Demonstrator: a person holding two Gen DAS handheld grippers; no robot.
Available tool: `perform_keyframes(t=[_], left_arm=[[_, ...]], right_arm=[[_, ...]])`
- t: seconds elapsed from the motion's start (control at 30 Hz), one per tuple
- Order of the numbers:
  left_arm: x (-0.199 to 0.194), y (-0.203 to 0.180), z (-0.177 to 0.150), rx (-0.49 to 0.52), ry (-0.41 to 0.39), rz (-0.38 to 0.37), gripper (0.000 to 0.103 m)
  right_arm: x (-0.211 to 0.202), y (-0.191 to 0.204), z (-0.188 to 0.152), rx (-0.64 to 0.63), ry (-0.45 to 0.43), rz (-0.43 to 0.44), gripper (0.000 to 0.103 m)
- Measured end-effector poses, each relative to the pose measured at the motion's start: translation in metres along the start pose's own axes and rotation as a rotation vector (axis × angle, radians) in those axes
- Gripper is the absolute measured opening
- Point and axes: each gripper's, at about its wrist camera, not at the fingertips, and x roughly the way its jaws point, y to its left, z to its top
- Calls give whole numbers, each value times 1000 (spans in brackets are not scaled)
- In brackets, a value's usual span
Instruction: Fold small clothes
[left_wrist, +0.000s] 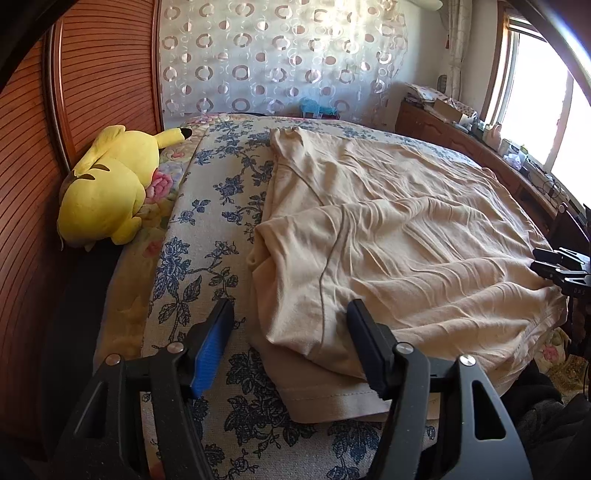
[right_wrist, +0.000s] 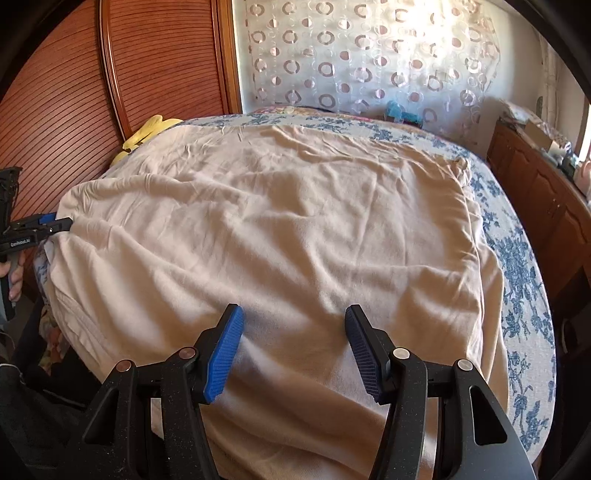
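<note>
A wrinkled beige T-shirt (left_wrist: 388, 229) lies spread on a bed with a blue-flowered cover (left_wrist: 221, 192); one sleeve is folded in over its body. My left gripper (left_wrist: 291, 317) is open at the shirt's near left corner. The cloth's edge lies between its fingers and the pads do not press on it. In the right wrist view my right gripper (right_wrist: 293, 325) is open low over the shirt (right_wrist: 277, 229), its pads clear of the cloth. The right gripper (left_wrist: 554, 269) also shows at the shirt's right edge, and the left gripper (right_wrist: 48, 227) at its left edge.
A yellow plush toy (left_wrist: 107, 192) lies at the bed's left side against a ribbed wooden panel (left_wrist: 29, 177). A cluttered wooden cabinet (left_wrist: 458, 140) runs under the window on the right. A small blue toy (left_wrist: 314, 107) sits behind the bed's far edge. A hand (right_wrist: 14, 284) holds the left gripper's handle.
</note>
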Motion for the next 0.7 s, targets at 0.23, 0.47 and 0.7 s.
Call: perform_keyframes(t=[0.23, 0.47, 0.7], left_arm=[[-1, -8, 1, 13, 22, -22, 25], [-15, -25, 13, 22, -14, -88, 10], [-35, -65, 48, 72, -84, -204, 9]], right_arm=[[1, 8, -4, -27, -18, -39, 61], [0, 6, -6, -25, -27, -41, 64], [-5, 1, -7, -21, -23, -25, 64]])
